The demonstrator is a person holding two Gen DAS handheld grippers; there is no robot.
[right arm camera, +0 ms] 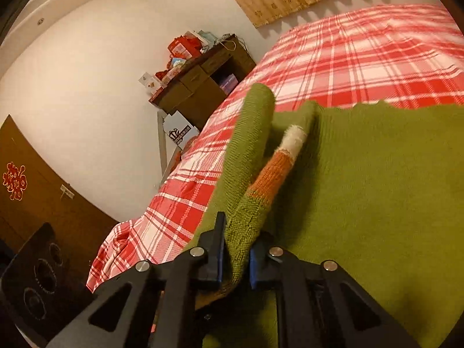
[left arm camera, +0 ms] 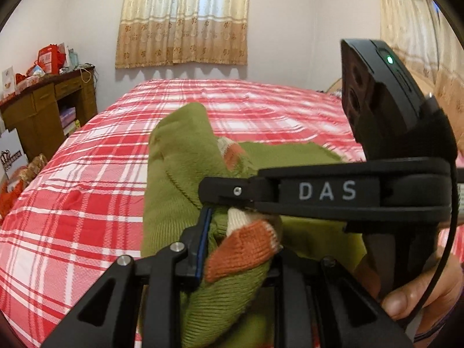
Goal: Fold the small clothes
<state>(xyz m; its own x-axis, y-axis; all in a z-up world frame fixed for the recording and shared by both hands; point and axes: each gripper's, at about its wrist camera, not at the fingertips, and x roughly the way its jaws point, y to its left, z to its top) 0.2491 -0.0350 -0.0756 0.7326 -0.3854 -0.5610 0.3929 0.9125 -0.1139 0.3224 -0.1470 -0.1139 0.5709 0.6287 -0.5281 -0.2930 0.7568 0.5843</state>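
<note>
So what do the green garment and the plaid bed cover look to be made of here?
Green garment: knitted yarn, likely wool or acrylic, matte and slightly fuzzy; ribbed stitch rows show, with orange and cream knit bands on the cuff. Plaid bed cover: thin woven cloth, probably cotton, matte; it lies flat with small wrinkles, and a fine weave texture shows.

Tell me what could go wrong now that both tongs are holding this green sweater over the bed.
1. The right tongs pinch only a thin bunched fold of the green sweater, so it could slip free.
2. The two tools crowd together: the right one crosses just above the left tongs and could collide with them.
3. The orange-and-cream cuff is bunched in the left grip, so that sleeve may fold crooked onto the plaid bedsheet.
</note>
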